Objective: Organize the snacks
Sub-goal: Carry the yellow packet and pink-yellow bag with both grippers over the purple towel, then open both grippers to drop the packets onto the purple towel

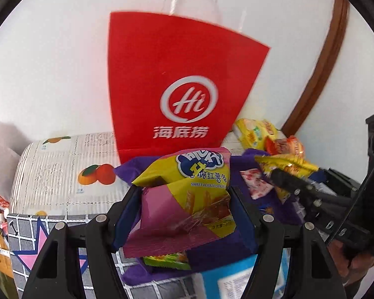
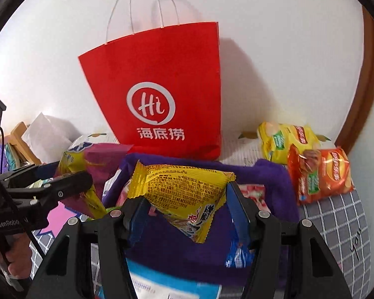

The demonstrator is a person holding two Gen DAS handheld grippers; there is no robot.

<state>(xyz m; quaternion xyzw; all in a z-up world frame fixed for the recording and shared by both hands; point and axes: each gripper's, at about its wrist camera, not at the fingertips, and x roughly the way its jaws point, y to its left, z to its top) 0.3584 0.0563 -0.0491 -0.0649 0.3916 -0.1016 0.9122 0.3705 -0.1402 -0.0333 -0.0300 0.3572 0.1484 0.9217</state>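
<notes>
Left jaws clamp sweet-potato packet; right jaws clamp yellow packet; red bag behind.

Count, my two views: one red paper bag at 12 o'clock. Chip packs at 2 o'clock: two, one yellow chip pack, one orange chip pack. One sweet potato stick bag. One yellow noodle-snack packet. One purple cloth.
</notes>
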